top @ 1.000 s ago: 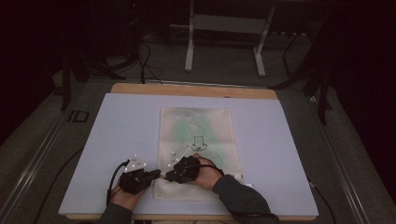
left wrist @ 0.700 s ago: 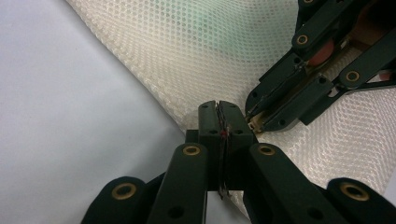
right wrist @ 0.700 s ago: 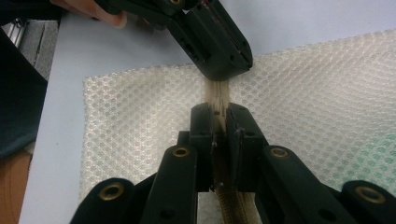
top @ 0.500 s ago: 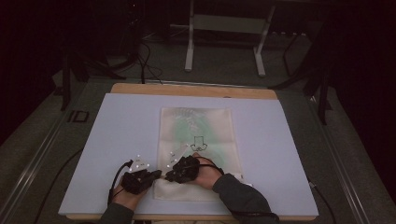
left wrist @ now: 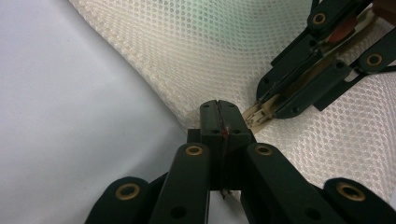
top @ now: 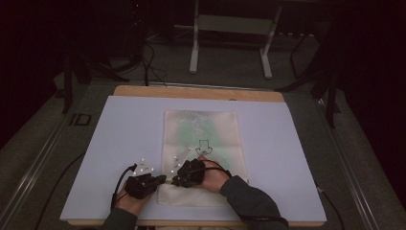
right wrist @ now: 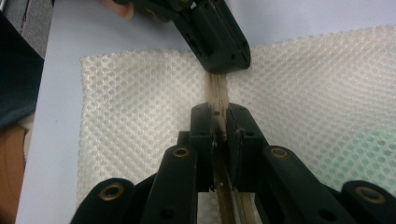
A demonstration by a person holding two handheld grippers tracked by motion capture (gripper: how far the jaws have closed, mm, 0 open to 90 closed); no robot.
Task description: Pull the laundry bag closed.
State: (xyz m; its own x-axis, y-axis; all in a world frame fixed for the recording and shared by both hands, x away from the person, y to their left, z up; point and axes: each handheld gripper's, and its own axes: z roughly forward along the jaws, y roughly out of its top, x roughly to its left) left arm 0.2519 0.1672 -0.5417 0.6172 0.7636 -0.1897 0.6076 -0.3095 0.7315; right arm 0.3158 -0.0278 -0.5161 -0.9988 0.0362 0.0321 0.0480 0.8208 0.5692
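Note:
A cream mesh bag [top: 203,139] with a green tint and a small black drawing lies flat on the white sheet [top: 119,143]. Both grippers meet at its near left part. In the left gripper view my left gripper [left wrist: 218,105] is shut on the edge of the mesh bag [left wrist: 210,51]. The right gripper [left wrist: 256,115] comes in from the upper right with a beige piece in its tips. In the right gripper view my right gripper [right wrist: 218,109] is shut on a beige zipper strip [right wrist: 217,88]. That strip runs straight to the left gripper [right wrist: 226,67]. From above, the left gripper [top: 162,179] and right gripper [top: 175,181] almost touch.
The white sheet covers a wooden table [top: 191,92] whose far edge shows. A metal stand [top: 230,28] and cables [top: 148,57] lie on the dark floor beyond. The person's sleeve [top: 249,201] comes in at the bottom.

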